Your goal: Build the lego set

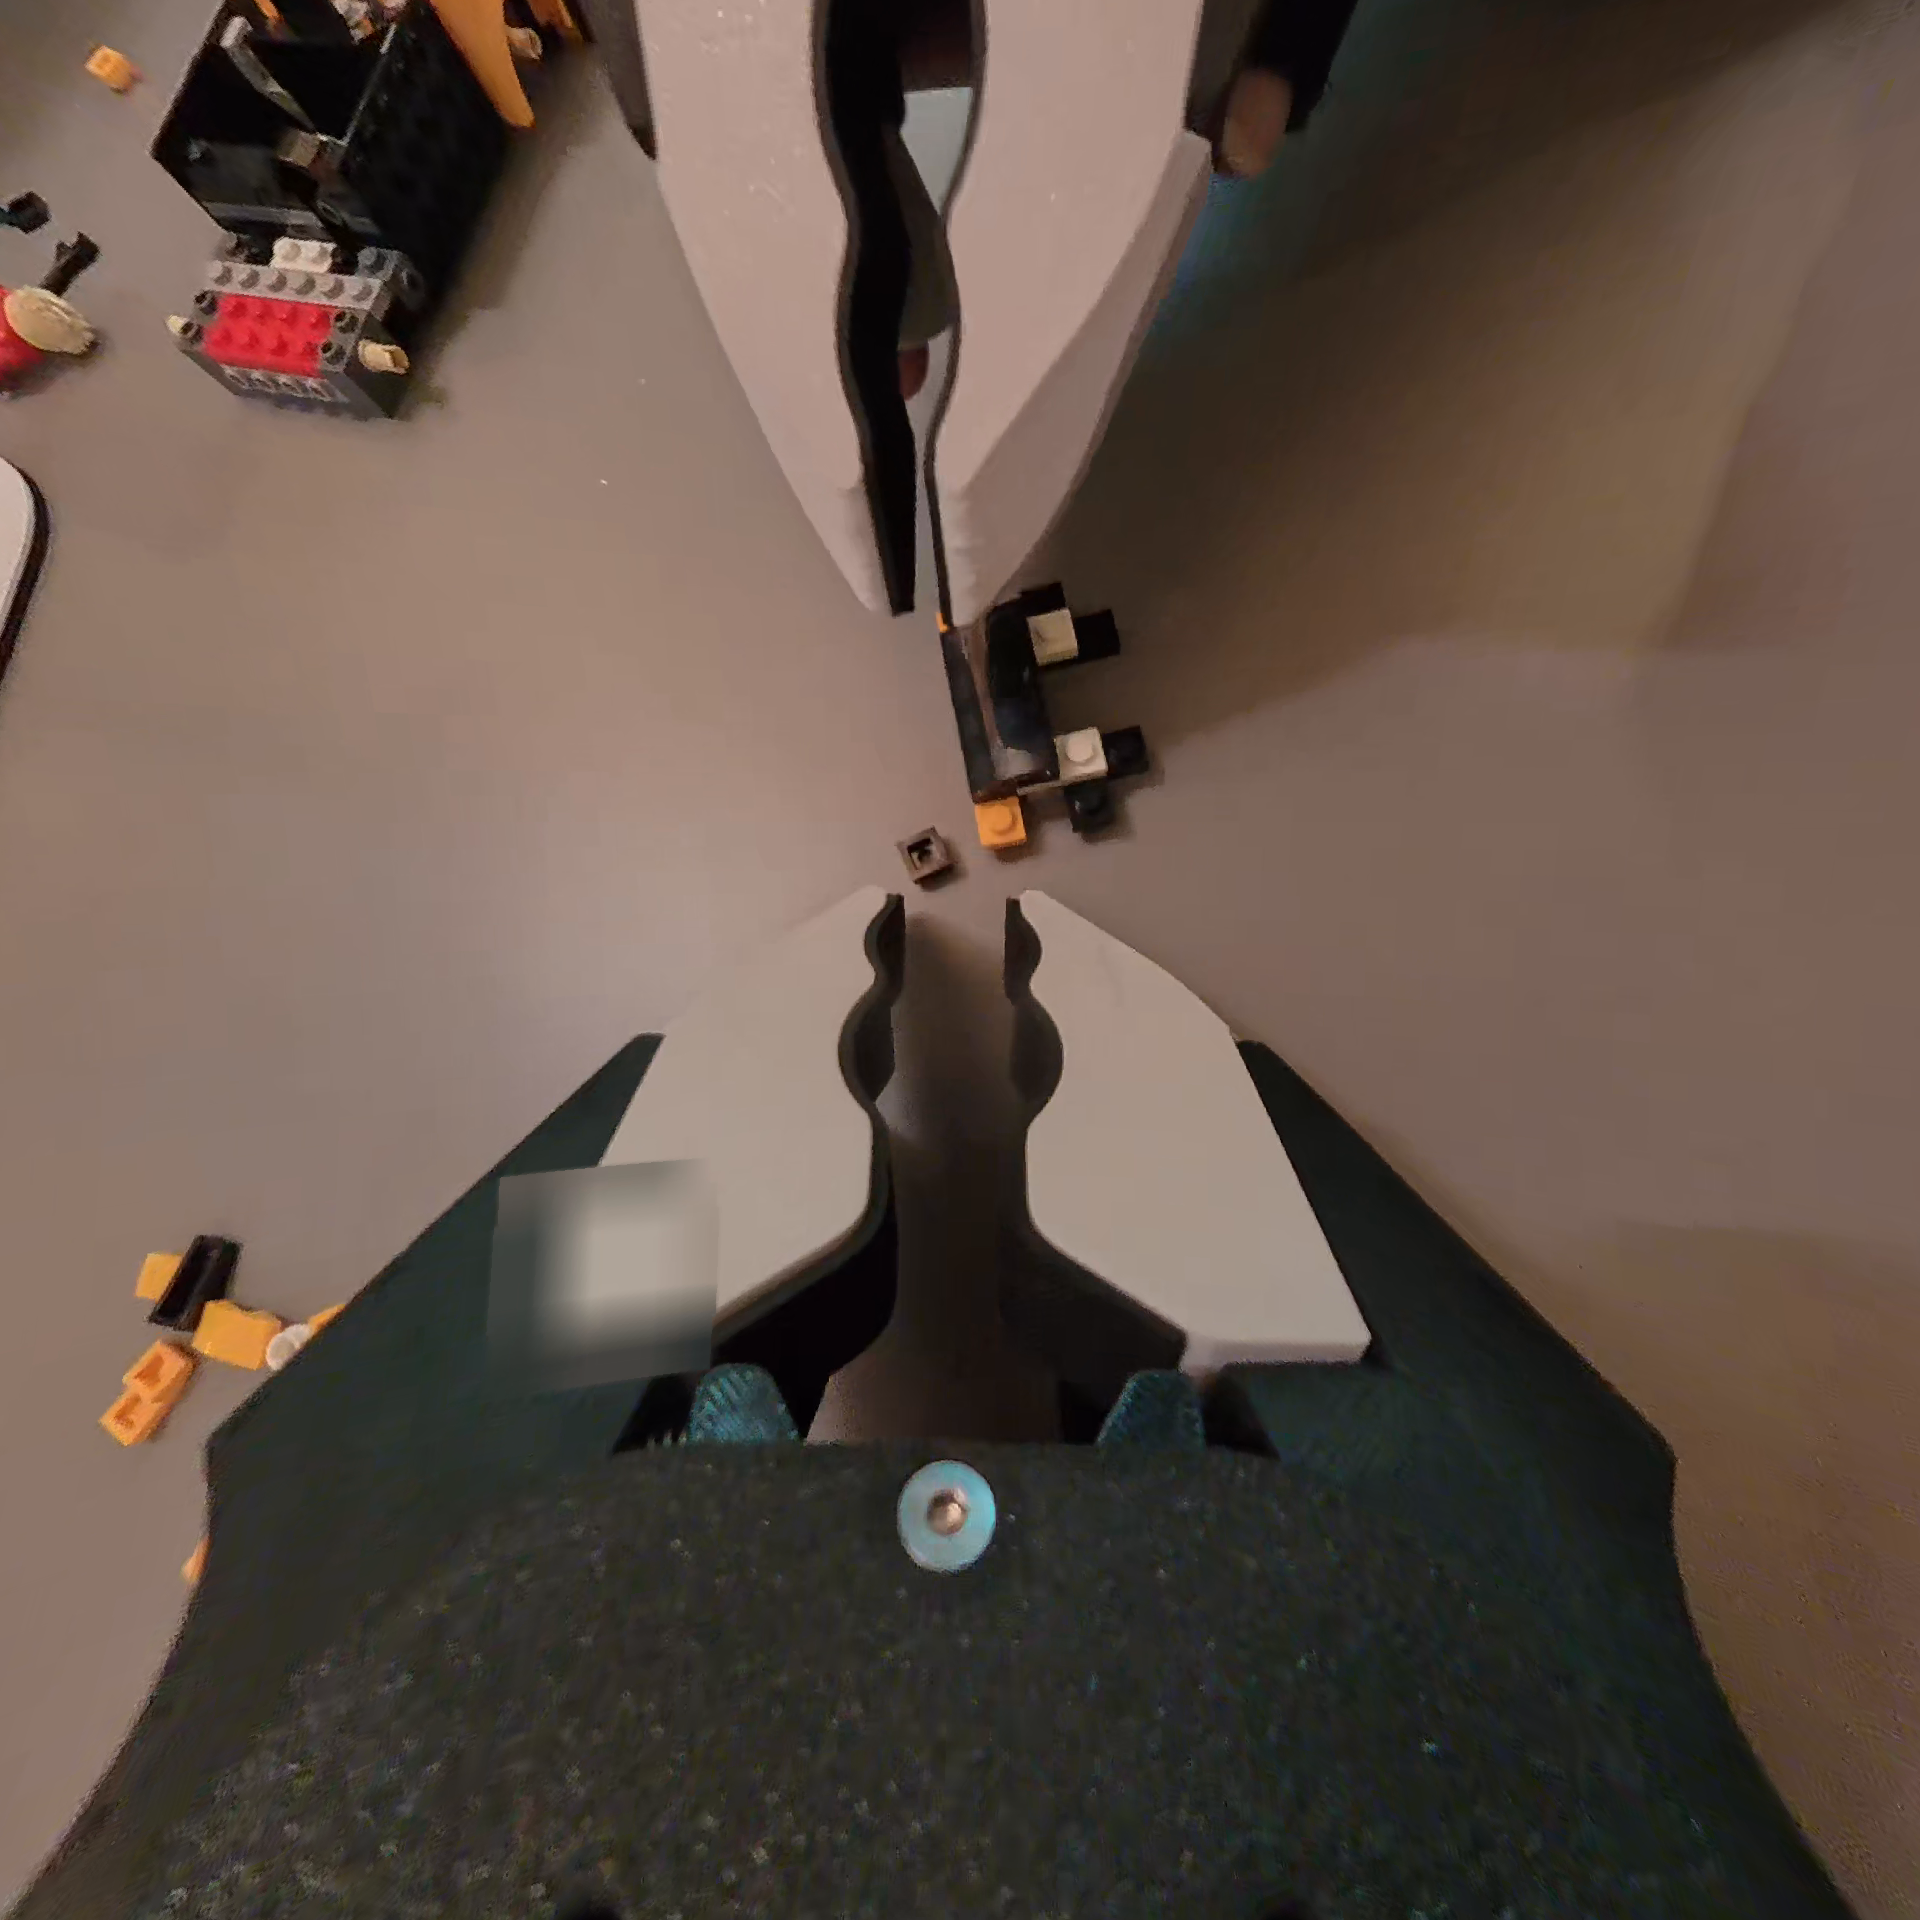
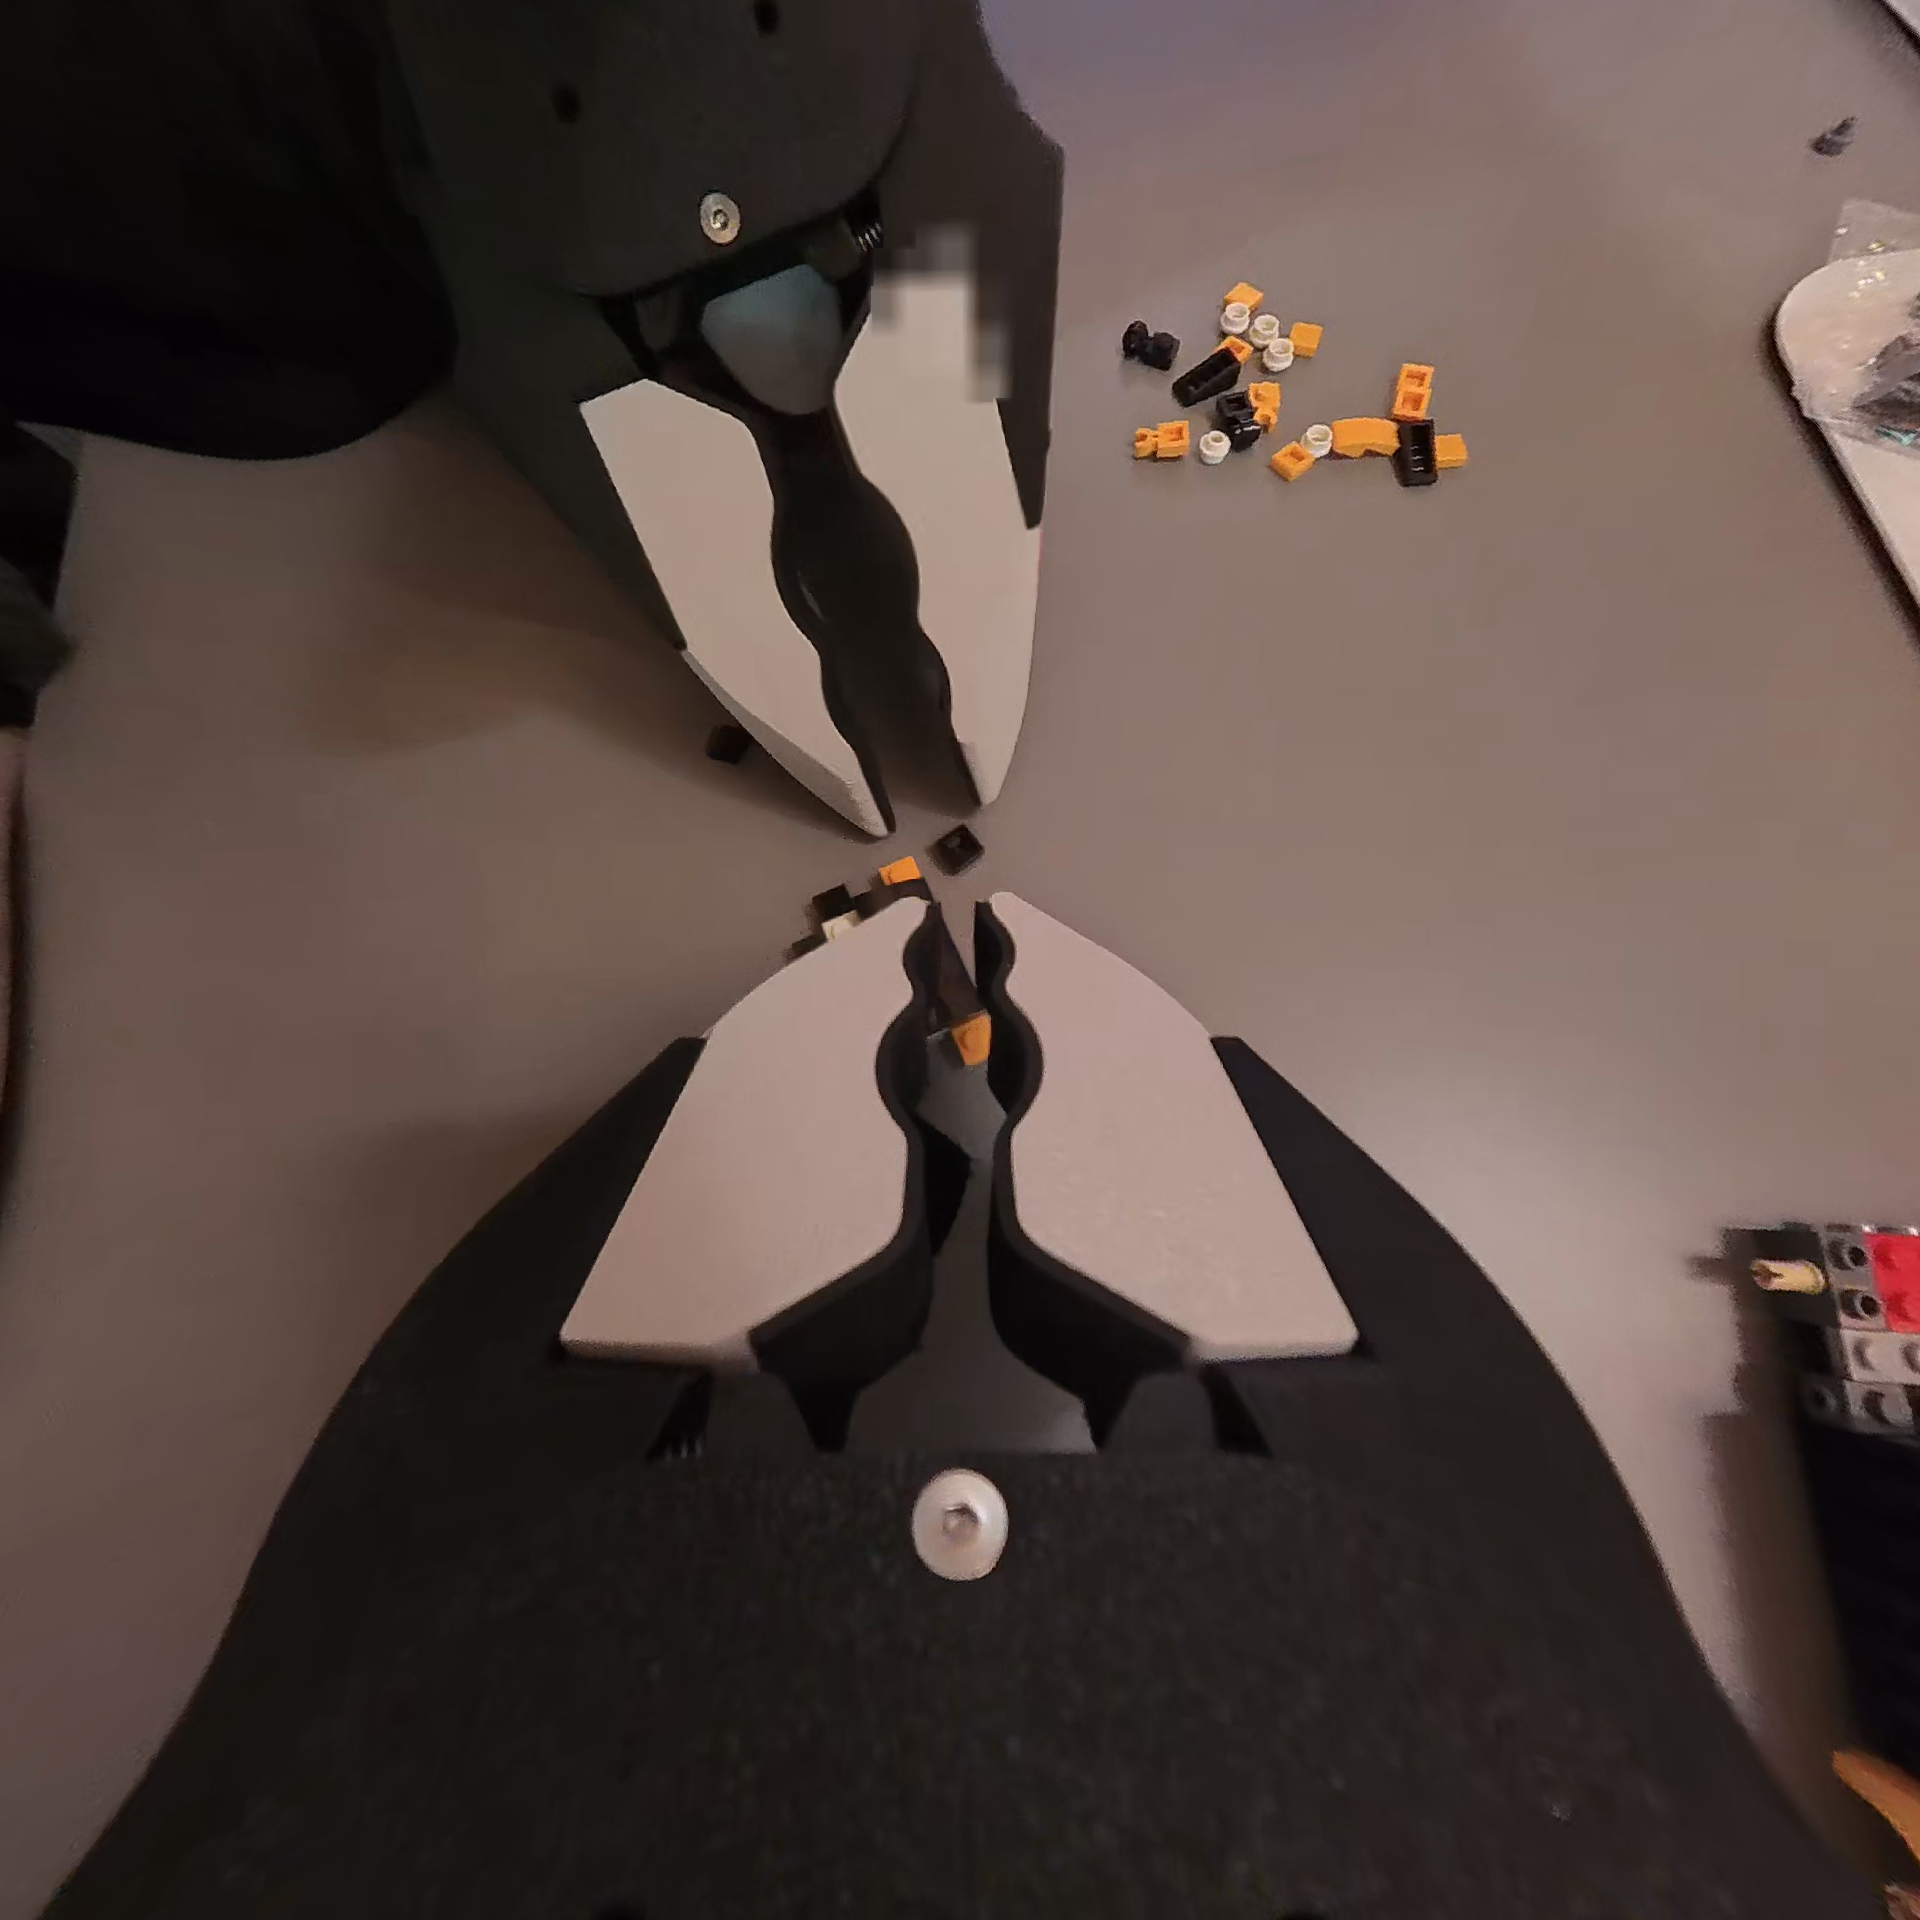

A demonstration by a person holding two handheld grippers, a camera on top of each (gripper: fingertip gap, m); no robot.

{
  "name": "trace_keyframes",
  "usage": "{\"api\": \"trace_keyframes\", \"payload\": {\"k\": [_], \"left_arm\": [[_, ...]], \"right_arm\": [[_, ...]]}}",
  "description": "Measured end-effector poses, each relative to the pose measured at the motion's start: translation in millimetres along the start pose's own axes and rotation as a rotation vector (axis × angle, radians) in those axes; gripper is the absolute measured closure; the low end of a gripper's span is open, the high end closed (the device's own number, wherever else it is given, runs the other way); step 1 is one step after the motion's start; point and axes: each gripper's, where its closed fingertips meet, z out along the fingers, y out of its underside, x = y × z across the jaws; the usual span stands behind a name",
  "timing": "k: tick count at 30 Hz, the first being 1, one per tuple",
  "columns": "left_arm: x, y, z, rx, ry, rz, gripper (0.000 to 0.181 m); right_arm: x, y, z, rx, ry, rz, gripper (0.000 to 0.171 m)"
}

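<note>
Left claw parted narrowly, empty, just short of small black tile, right claw clamped on black-and-orange lego piece, long axis along the fingers, on grey worktop.

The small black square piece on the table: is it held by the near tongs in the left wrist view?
No: the small black square piece lies on the table just ahead of the open left tongs, untouched.
</note>
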Motion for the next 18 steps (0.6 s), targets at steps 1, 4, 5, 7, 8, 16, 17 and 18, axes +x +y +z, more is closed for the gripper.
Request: {"api": "trace_keyframes", "payload": {"k": [1,4,5,7,8,16,17,18], "left_arm": [[-2,-1,1,0.000,0.004,-0.007,0.163],[-4,-4,5,0.002,0.036,-0.027,0.163],[-4,-4,6,0.004,0.052,-0.041,0.164],[-3,-5,7,0.009,0.075,-0.062,0.167],[-3,-5,8,0.010,0.073,-0.069,0.168],[-1,-31,-13,0.213,0.230,-0.348,0.174],[-2,-43,-23,0.297,0.289,-0.439,0.174],[-4,-54,-33,0.383,0.350,-0.538,0.174]], "right_arm": [[0,0,1,-0.003,0.003,0.000,0.165],[0,-1,1,-0.002,0.000,-0.001,0.165],[0,-1,1,-0.001,-0.001,-0.002,0.165],[-1,-1,0,0.001,-0.004,-0.003,0.165],[-1,-1,0,0.002,-0.003,-0.005,0.165],[-11,-21,-9,0.124,0.049,-0.221,0.162],[-12,-28,-12,0.162,0.083,-0.270,0.160],[-12,-37,-17,0.210,0.132,-0.328,0.159]]}}
